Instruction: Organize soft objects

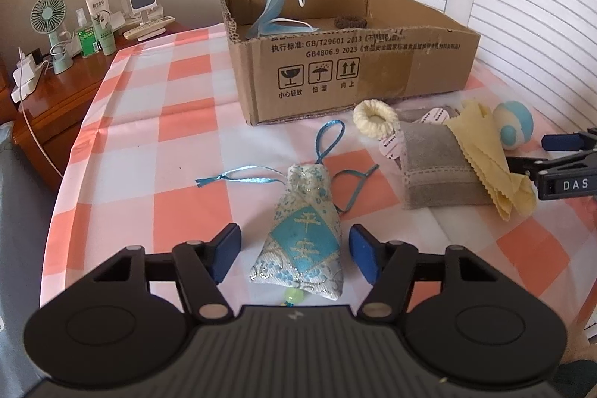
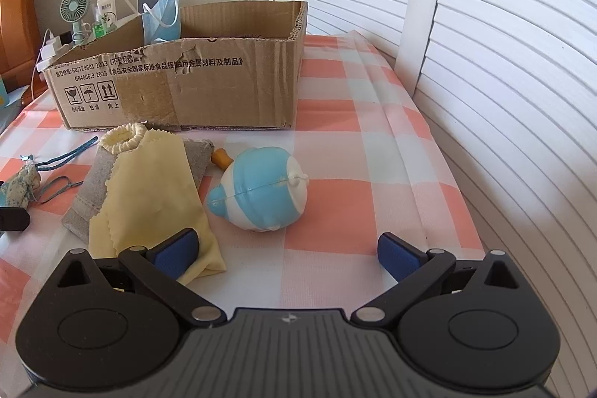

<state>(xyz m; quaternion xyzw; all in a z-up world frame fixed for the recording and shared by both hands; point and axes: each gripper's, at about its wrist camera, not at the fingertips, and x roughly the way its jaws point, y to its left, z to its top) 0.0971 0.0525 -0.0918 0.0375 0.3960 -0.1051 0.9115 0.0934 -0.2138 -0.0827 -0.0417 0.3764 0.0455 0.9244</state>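
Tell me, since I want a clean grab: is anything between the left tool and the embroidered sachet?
Nothing visible. The sachet lies on the tablecloth between the left tool's open fingers, pads not touching it.

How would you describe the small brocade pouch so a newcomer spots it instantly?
Start at the open cardboard box on the pink-checked tablecloth. In front of it, between the left gripper's open blue pads, lies the brocade pouch. Unlike the plain grey pouch and yellow cloth beside it, it is floral, with a turquoise diamond patch and blue ribbon ties.
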